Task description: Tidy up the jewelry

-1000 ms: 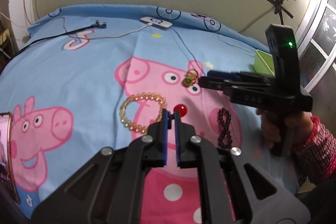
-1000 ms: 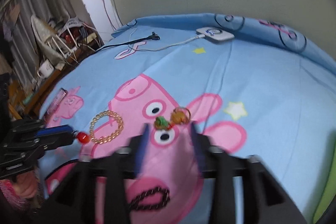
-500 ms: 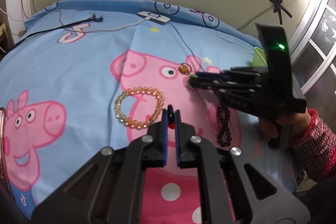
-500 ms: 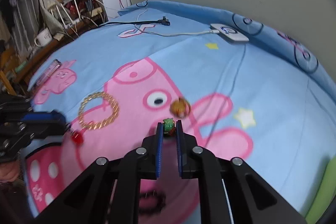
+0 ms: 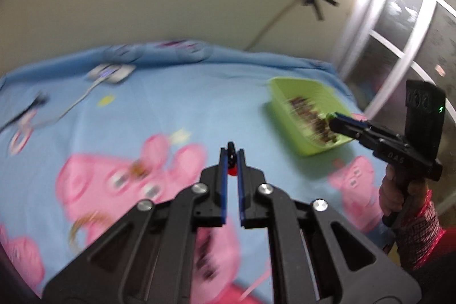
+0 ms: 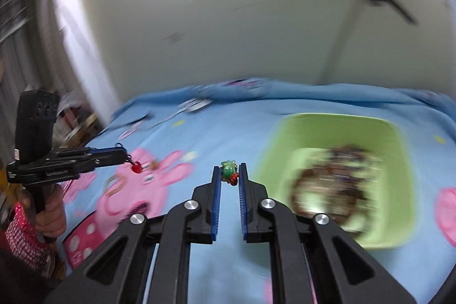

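Since half a second earlier both grippers had swung away from the pink pig print toward the green tray (image 5: 306,101), lifting their pieces off the bedsheet (image 6: 228,127). The left gripper (image 5: 231,154) was clenched on a red bead charm (image 5: 232,171), which hung below its tips above the sheet. The right gripper (image 6: 229,171) pinched a green charm (image 6: 228,167), held just beside the tray's near-left rim. Blurred dark beads (image 6: 333,184) lay inside the tray. An amber bracelet (image 5: 82,221) and a small gold ring (image 5: 138,168) remained on the print, well apart from the tray. A white charger (image 5: 111,73) sat near the far edge; open blue sheet lay between.
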### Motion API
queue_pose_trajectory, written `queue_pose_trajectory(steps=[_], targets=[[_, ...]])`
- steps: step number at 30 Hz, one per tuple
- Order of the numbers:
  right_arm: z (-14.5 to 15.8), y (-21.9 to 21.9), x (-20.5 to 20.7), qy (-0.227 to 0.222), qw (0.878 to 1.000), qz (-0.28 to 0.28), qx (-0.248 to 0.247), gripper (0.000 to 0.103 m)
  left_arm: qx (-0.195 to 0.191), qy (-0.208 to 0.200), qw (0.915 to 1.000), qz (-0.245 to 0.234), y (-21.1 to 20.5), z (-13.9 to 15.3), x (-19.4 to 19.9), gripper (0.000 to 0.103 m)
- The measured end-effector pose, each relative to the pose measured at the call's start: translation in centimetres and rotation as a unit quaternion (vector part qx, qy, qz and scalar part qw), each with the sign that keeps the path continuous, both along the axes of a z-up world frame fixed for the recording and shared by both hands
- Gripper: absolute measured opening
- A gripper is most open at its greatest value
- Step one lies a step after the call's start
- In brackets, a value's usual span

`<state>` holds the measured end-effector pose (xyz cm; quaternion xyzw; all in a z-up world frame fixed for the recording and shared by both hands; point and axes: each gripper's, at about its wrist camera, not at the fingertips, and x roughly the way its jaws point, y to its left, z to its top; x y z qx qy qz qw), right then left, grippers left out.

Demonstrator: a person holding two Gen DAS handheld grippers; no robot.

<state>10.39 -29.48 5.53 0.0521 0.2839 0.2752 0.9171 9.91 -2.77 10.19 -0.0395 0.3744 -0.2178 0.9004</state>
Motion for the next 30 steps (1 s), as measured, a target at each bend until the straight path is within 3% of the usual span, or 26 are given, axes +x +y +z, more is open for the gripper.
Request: queue_pose_trajectory(steps=[2, 8, 10, 12, 14, 18, 24, 26, 30], targets=[[-0.5, -2.7, 0.4, 0.005, 0.999, -0.04, 0.005, 0.0, -0.007, 0.001, 0.9994, -0.034, -3.2, 0.5, 1.8, 0.006], [-2.8, -6.1, 1.8, 0.035, 0.996, -0.077, 0.026, 0.0, -0.008, 0.023, 0.9955, -0.092, -11.0, 0.3, 6.0, 0.006], [-3.2, -7.1, 2.0, 0.04, 0.994, -0.085, 0.059, 0.023, 0.008, 0.04, 0.9941, -0.101, -13.3, -0.3, 7.7, 0.011], [-2.9, -8.0, 1.7, 0.021, 0.993, -0.096, 0.067, 0.04, 0.024, 0.048, 0.9933, -0.102, -14.6, -0.7, 8.1, 0.024], [-2.7, -8.7, 1.5, 0.007, 0.992, -0.098, 0.077, 0.041, 0.029, 0.046, 0.9938, -0.097, -14.5, -0.6, 8.0, 0.024], [-1.9, -10.0, 1.1, -0.003, 0.988, -0.102, 0.117, 0.041, 0.031, 0.028, 0.997, -0.065, -10.4, 0.0, 6.6, 0.024], [-1.4, -9.3, 0.8, 0.007, 0.985, -0.068, 0.156, 0.041, 0.036, 0.039, 0.9977, 0.042, 0.9, -1.0, 1.3, 0.025], [-0.8, -7.6, 0.3, 0.006, 0.989, -0.035, 0.145, 0.04, 0.051, 0.051, 0.9932, 0.091, 5.1, -1.9, -1.3, 0.025], [-0.6, -2.7, -0.4, 0.007, 0.995, 0.034, 0.096, 0.04, 0.062, 0.066, 0.9865, 0.136, 9.6, -3.0, -6.3, 0.025]])
